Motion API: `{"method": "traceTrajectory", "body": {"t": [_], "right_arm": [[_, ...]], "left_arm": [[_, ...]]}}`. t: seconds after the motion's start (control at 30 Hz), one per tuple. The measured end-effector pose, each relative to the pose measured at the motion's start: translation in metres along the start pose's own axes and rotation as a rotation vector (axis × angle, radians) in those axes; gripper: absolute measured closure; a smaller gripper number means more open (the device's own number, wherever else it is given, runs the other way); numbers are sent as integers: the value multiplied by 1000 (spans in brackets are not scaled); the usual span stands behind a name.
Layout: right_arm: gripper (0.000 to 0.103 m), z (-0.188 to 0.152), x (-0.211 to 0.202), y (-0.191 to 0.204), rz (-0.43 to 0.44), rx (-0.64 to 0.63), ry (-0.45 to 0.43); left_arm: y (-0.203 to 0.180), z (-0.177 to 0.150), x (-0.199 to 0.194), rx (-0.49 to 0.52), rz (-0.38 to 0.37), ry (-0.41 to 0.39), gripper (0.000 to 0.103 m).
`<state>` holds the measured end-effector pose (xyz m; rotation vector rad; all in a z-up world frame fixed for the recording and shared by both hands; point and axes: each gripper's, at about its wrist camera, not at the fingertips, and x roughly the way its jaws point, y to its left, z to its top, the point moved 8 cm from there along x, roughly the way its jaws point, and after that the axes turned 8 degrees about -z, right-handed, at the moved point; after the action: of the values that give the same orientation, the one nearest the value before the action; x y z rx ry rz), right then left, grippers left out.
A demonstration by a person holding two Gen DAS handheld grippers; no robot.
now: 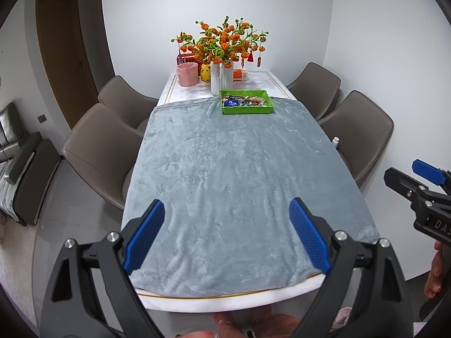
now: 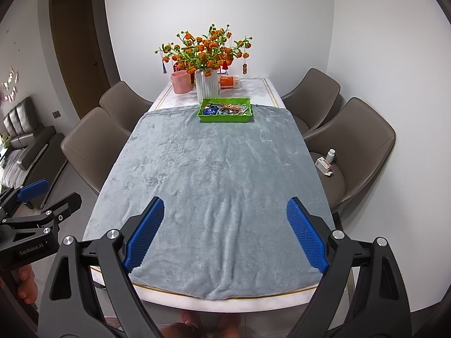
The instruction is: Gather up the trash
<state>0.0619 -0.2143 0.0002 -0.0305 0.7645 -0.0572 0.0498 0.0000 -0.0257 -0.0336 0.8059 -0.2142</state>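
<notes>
I am holding both tongs over the near edge of the table: the left gripper (image 1: 227, 235) is spread wide with nothing between its pads, and the right gripper (image 2: 225, 233) is spread and empty too. The trash (image 1: 243, 102) is sitting as a jumble of small bits inside the green tray (image 1: 247, 110) in the upper middle of the frame, just in front of the vase (image 1: 221, 77). The grey cloth (image 1: 225, 169) is lying bare between me and the tray. A pink bin (image 1: 186, 75) is standing upper left of the tray. This fits either gathering finished into the tray or bits waiting to go to the bin; I cannot tell which.
</notes>
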Motion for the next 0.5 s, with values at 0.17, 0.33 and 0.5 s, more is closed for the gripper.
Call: {"method": "traceTrajectory", "body": {"t": [0.17, 0.33, 0.5], "right_arm": [[18, 0, -3, 1, 11, 3, -7], [17, 0, -3, 0, 15, 5, -10], [18, 0, -3, -1, 14, 7, -16]], "left_arm": [[-3, -1, -5, 13, -27, -17, 13], [-9, -1, -5, 30, -26, -24, 13], [-8, -1, -9, 22, -22, -33, 13]]}}
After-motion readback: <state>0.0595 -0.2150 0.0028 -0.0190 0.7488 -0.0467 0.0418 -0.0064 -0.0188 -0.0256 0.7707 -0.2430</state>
